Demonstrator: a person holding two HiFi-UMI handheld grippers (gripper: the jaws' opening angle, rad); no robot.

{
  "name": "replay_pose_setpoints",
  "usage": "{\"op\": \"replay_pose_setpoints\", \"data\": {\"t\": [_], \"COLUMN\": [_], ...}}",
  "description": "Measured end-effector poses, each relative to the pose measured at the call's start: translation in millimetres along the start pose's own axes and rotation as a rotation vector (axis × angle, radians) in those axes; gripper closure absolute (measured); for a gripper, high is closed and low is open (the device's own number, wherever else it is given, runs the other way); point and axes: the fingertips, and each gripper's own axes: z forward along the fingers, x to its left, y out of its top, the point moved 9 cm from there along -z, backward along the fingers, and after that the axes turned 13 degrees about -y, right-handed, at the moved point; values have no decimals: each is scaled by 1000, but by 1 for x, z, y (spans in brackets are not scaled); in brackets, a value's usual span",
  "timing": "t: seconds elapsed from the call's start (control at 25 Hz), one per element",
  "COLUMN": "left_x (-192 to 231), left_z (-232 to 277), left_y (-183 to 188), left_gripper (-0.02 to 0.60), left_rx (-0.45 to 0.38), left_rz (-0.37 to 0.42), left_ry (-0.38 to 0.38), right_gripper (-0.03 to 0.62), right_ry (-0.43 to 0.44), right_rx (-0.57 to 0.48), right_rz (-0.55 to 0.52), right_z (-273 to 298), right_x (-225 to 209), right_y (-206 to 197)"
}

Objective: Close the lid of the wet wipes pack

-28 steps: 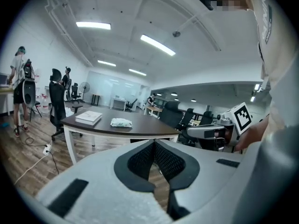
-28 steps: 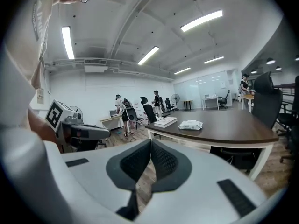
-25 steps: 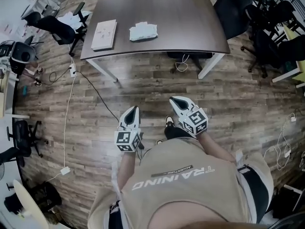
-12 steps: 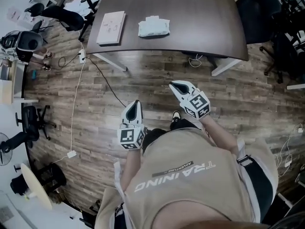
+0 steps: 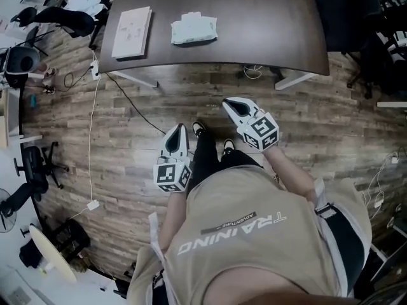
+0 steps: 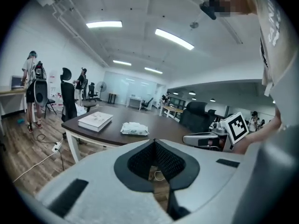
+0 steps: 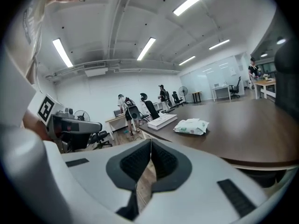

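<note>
head view: the person stands on the wood floor short of the counter (image 5: pixel 267 24), so the step in hand looks like the approach. the wet wipes pack (image 5: pixel 194 29) lies on the counter's near half, just beside a white book (image 5: pixel 131 32). both tools hang well short of the counter's near edge. the left hand-held gripper (image 5: pixel 177 138) and the right hand-held gripper (image 5: pixel 236 110) each point toward it. to do this well, i'd step in close first. then i'd steady the pack with 1 tool and press the lid flat with the other.

left gripper view: its jaws are pressed together with nothing between them. beyond them the pack (image 6: pixel 134 129) sits on the counter as a pale, soft, slightly crumpled packet.

right gripper view: these jaws are also pressed together and empty. the pack (image 7: pixel 191 126) lies flat on the counter's dark top. it is too small here to tell how far the lid stands open.
</note>
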Motion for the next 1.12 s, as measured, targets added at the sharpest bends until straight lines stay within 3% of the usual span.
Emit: {"op": "replay_pose_setpoints", "data": {"t": [0.16,0.32,0.56,0.84,1.12], "left_x": [17,50,111,184,210], "left_z": [23,46,54,78,101], "left_y": [3,28,62,62,82], "left_gripper": [577,577,577,577,577], "left_rx": [8,-5,-62,-27,-34], "left_rz": [-19,3,19,17,1], "left_ry": [-73,-131,-151,-205,-243], "right_gripper": [580,580,580,580,580], "right_ry": [-52,-111,-158,-242,-269], "right_rx": [8,2,-7,-76,18], "right_rz": [-24,-37,-41,-22,-48], "right_z": [7,21,63,126,143], "right_x": [-3,-11,-2,1,-6], "right_y": [10,33,70,110,108]}}
